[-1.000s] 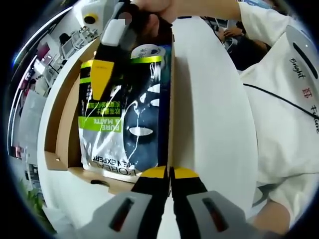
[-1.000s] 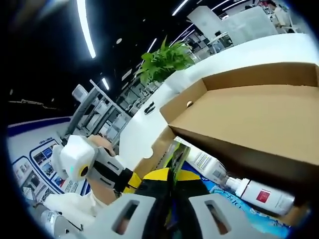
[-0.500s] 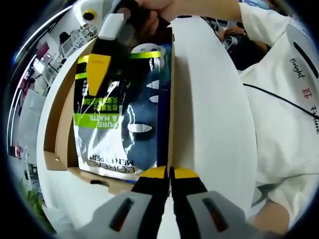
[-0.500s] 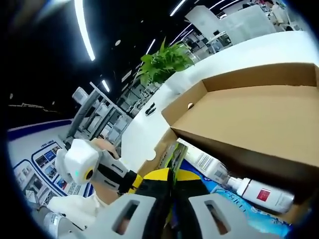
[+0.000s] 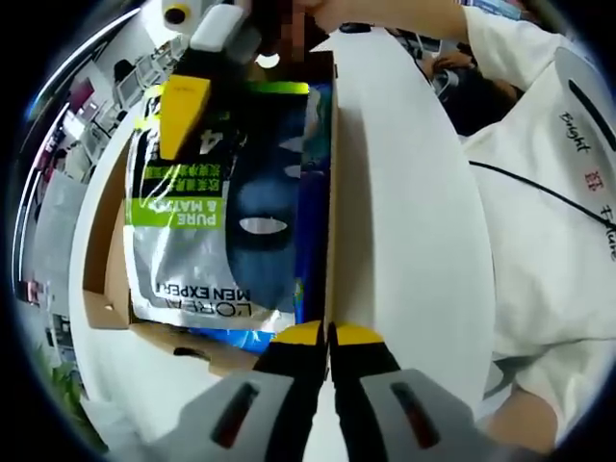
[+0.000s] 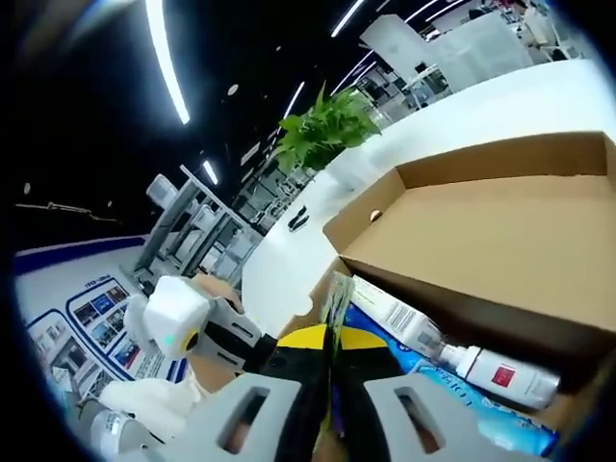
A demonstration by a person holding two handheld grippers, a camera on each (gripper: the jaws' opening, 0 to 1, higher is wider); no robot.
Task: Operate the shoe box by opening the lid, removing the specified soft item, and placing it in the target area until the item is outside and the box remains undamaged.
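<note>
A brown cardboard shoe box lies open on a white table. My left gripper is shut on the box's right wall. A flat black, white and green face-mask pack hangs above the box interior, with my right gripper shut on its top corner. In the right gripper view, the right gripper pinches the pack's thin edge, and the lid stands open at right. The left gripper, in a hand, is at lower left.
A white bottle with a red label, a white tube and a blue packet lie in the box. A person in a white shirt stands at the table's right. A green plant stands beyond the box.
The right gripper has lifted the pack up and out from the box floor, uncovering a blue packet beneath. The left gripper has stayed shut on the box wall.
</note>
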